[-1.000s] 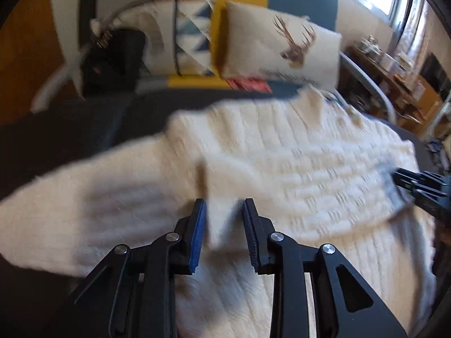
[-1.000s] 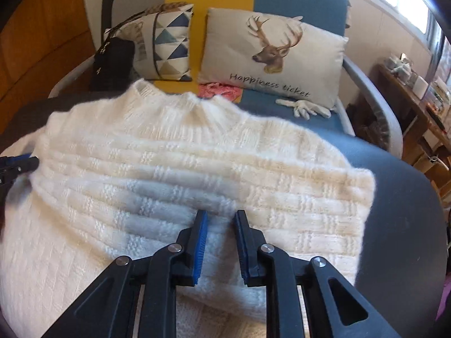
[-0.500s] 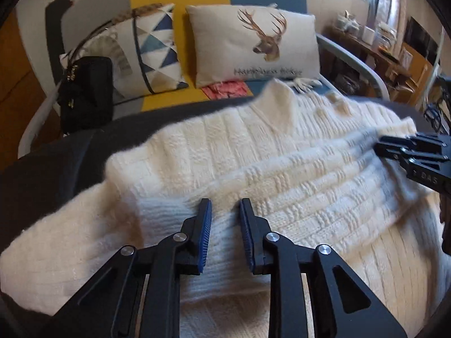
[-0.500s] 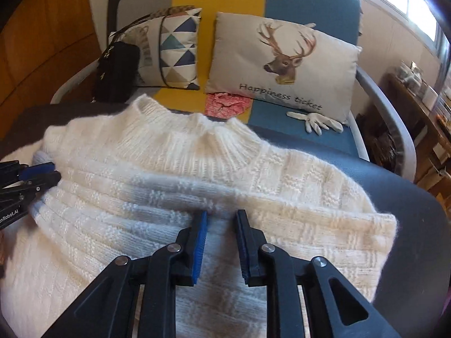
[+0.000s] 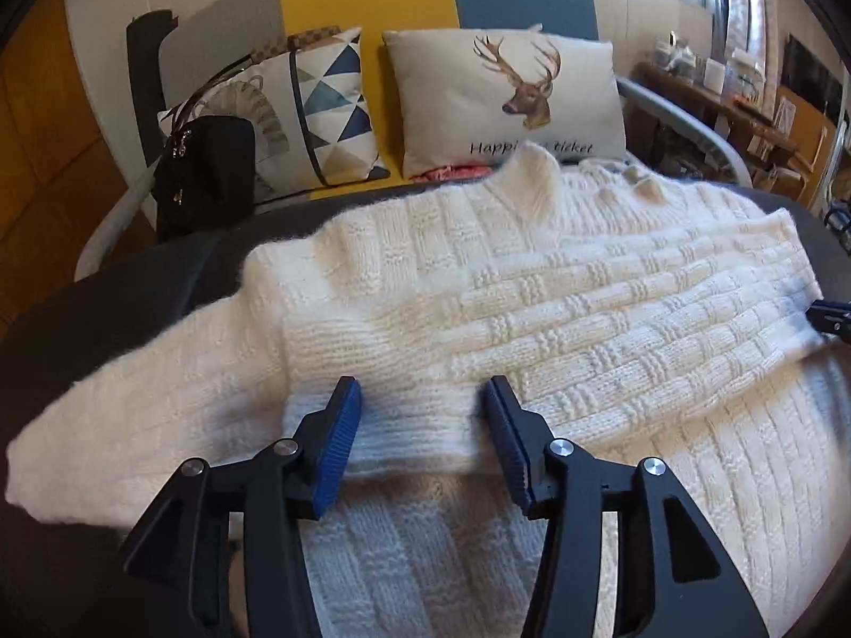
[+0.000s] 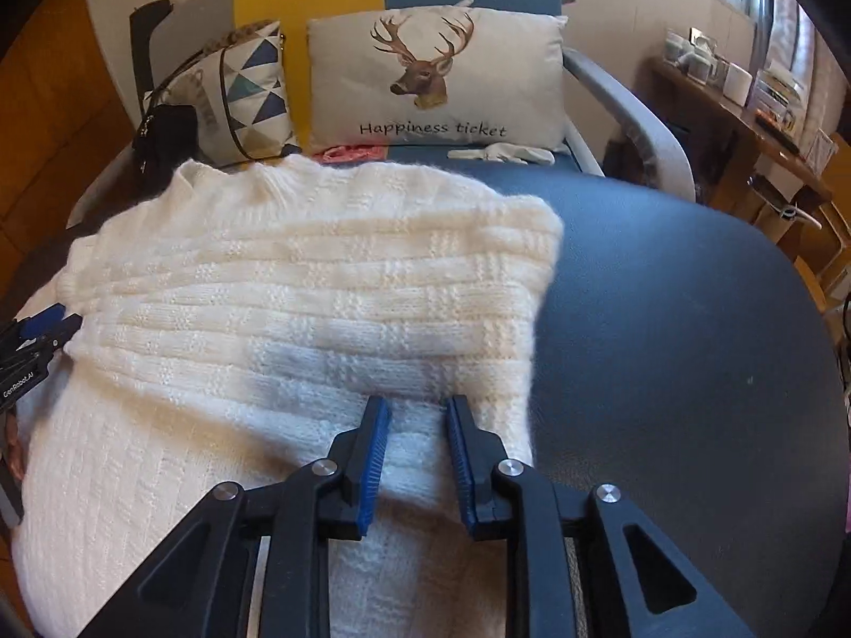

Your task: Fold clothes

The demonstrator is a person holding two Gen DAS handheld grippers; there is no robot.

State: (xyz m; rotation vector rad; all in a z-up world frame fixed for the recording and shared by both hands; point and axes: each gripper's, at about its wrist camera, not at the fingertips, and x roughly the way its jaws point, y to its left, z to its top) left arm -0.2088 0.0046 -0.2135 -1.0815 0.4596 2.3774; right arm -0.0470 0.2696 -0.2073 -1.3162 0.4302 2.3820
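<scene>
A cream knitted sweater (image 5: pixel 532 292) lies on the dark round table (image 6: pixel 665 319), its upper part folded down over the body. My left gripper (image 5: pixel 420 388) is opening. The fold's edge lies between its blue pads, which no longer press on it. One sleeve spreads out to the left of it. My right gripper (image 6: pixel 417 404) stands near the sweater's (image 6: pixel 319 276) right edge, its narrow jaws shut on the edge of the folded layer. Each gripper also shows at the rim of the other view: the right gripper (image 5: pixel 832 313) and the left gripper (image 6: pixel 48 319).
Behind the table stands a sofa with a deer pillow (image 6: pixel 436 69), a triangle-patterned pillow (image 5: pixel 319 106), a black bag (image 5: pixel 202 170), a pink cloth (image 6: pixel 351 151) and a white glove (image 6: pixel 500 153). A cluttered wooden shelf (image 6: pixel 744 106) runs along the right wall. Bare tabletop lies right of the sweater.
The left jaws have spread and let go of the pinched knit, which now lies flat as a fold. The right gripper has moved toward the sweater's right edge.
</scene>
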